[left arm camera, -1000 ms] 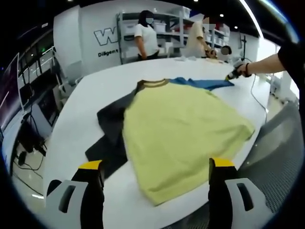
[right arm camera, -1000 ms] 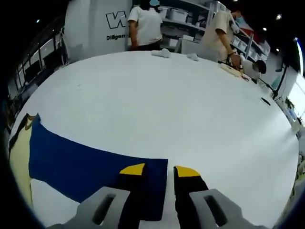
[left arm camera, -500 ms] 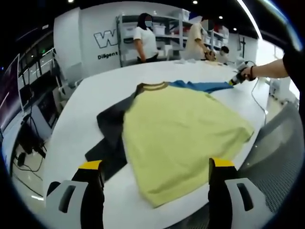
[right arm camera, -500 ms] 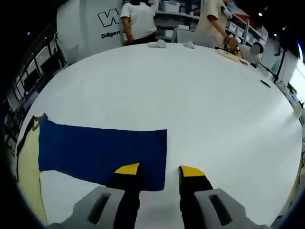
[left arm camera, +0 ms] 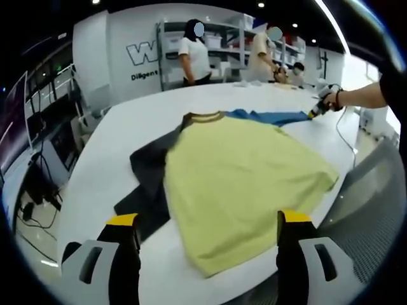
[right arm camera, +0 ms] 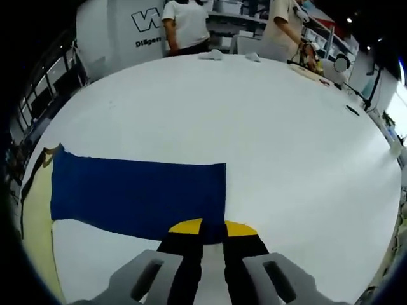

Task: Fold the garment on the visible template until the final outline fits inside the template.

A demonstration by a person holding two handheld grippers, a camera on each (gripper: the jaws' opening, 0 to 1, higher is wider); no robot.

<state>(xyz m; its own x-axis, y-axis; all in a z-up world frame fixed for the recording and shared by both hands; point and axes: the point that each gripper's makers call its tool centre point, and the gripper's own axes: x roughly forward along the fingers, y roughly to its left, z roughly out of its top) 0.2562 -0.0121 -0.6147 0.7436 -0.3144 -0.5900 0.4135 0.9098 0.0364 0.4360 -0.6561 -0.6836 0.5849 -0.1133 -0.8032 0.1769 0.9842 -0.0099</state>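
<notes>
A yellow T-shirt (left arm camera: pixel 241 178) lies flat on the white table (left arm camera: pixel 127 121), brown collar (left arm camera: pixel 203 116) at the far end. Its dark grey sleeve (left arm camera: pixel 147 178) spreads to the left. Its blue sleeve (left arm camera: pixel 267 115) runs far right. My left gripper (left arm camera: pixel 207 219) hangs open and wide above the shirt's near hem, holding nothing. My right gripper (left arm camera: pixel 316 111), held by a hand, is at the blue sleeve's tip. In the right gripper view the blue sleeve (right arm camera: pixel 140 197) lies stretched out flat, and my right gripper (right arm camera: pixel 213 227) has its jaws closed on the cuff's corner. The yellow body (right arm camera: pixel 35 210) shows at the left.
Two people (left arm camera: pixel 194 51) (left arm camera: pixel 264 51) stand at shelves beyond the table. Small items (right arm camera: pixel 213 55) lie at the table's far edge. A cable (left arm camera: pixel 343 133) trails near the right edge. A grey mesh surface (left arm camera: pixel 372 190) lies right of the table.
The right gripper's jaws have narrowed and closed on the blue sleeve's cuff corner. The sleeve now lies straighter and flatter. The left gripper has stayed put and open.
</notes>
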